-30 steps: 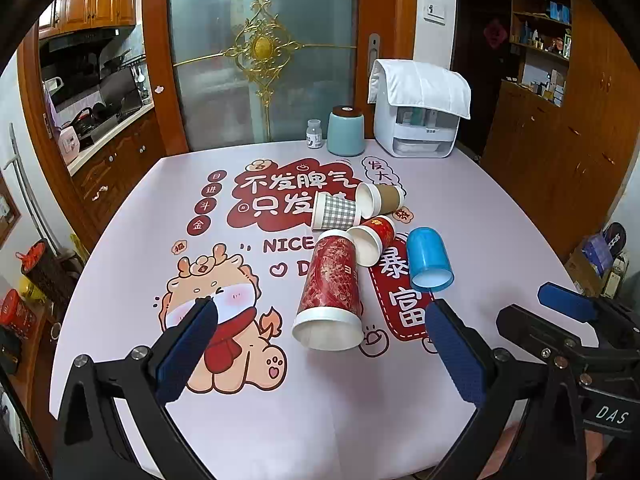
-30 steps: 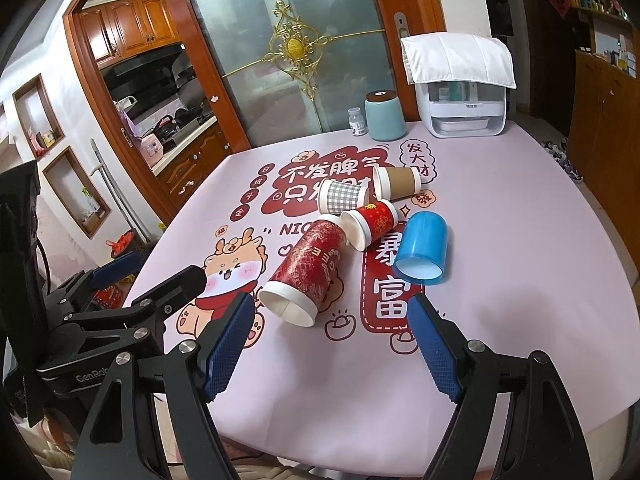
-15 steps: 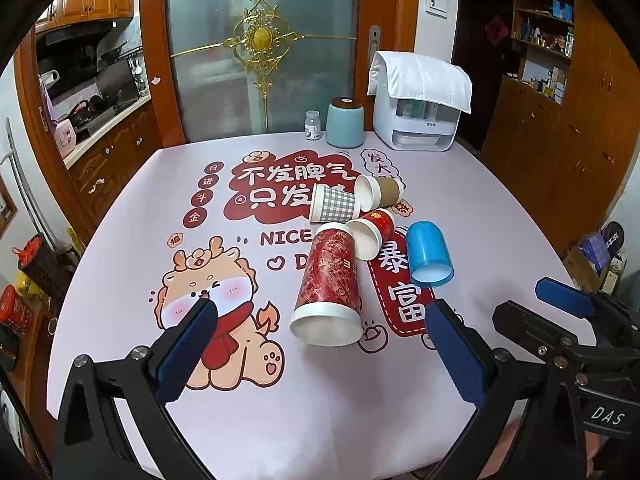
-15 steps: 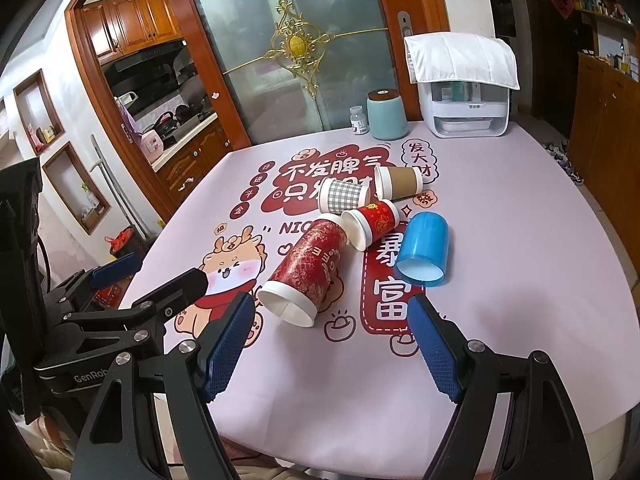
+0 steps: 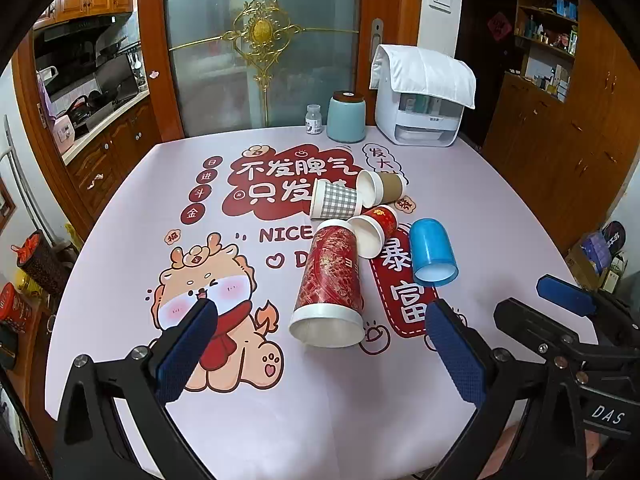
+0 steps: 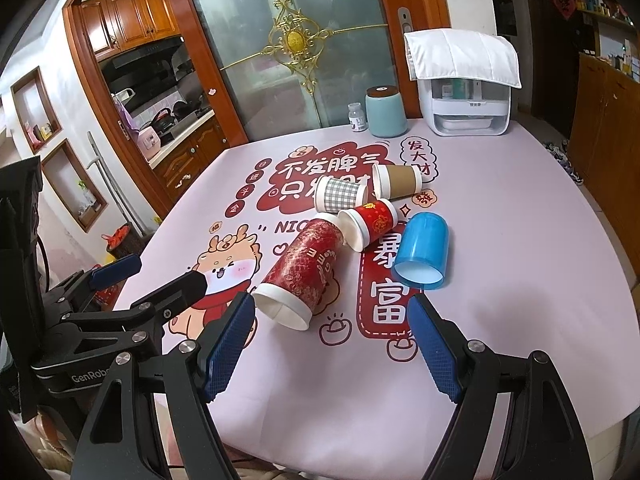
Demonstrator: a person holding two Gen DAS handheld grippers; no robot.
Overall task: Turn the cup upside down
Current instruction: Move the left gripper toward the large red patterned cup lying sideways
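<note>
**Both claws released above five toppled cups**

The left claw (image 5: 320, 352) and right claw (image 6: 332, 344) are hovering wide open, textured blue pads (image 6: 228, 344) gripping nothing. Just beyond, a tall red patterned paper cup (image 5: 332, 280) is lying mid-table, rim toward the near edge, touching a small red paper cup (image 5: 374, 228). A translucent blue plastic cup (image 5: 432, 250), gingham cup (image 5: 334, 202) and brown ribbed cup (image 5: 382, 188) are lying alongside on the pink printed tablecloth (image 5: 320, 400).

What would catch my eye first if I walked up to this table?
Probably the heap of five cups lying on their sides mid-table: a tall red patterned cup nearest, a blue plastic cup to its right, smaller ones behind. Beneath them, the pink tablecloth shows a cartoon dragon. Two grippers with blue-padded jaws wait wide open at the near edge.
</note>
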